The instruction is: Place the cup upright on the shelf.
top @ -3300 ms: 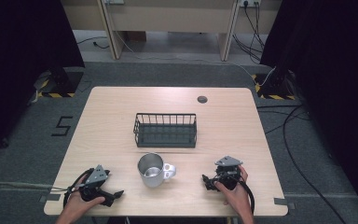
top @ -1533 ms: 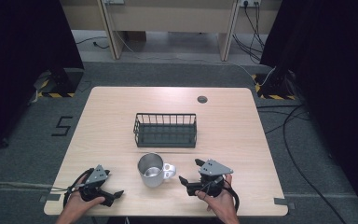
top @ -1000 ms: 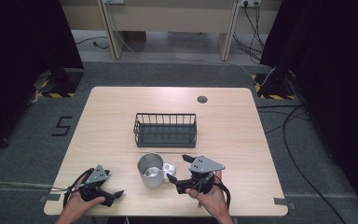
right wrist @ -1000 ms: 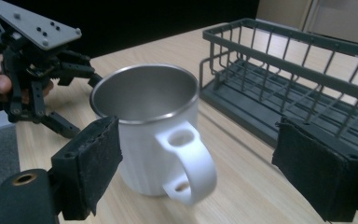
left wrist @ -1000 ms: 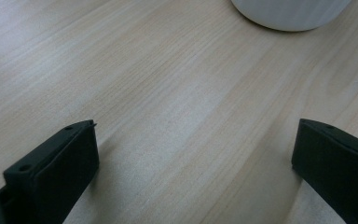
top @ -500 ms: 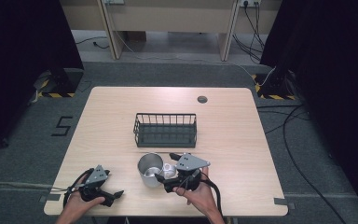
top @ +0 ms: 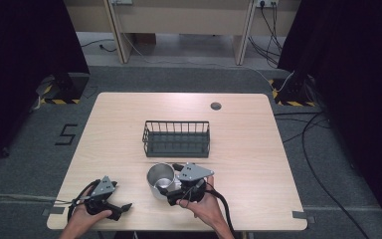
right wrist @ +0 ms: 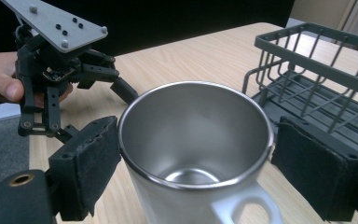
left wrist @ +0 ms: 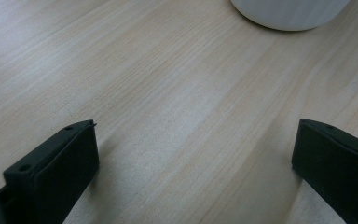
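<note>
The mug (top: 159,180) stands upright near the front edge of the table (top: 258,149), just in front of the wire basket (top: 177,138). The right gripper (right wrist: 196,158) has its jaws wide apart on either side of the rim, one pad nearly touching, nothing squeezed yet. I'd say center the mug between the pads and stay clear of the handle before closing, or it'll twist. The left gripper (top: 110,205) rests off to the side, jaws spread over bare wood, holding nothing.
</note>
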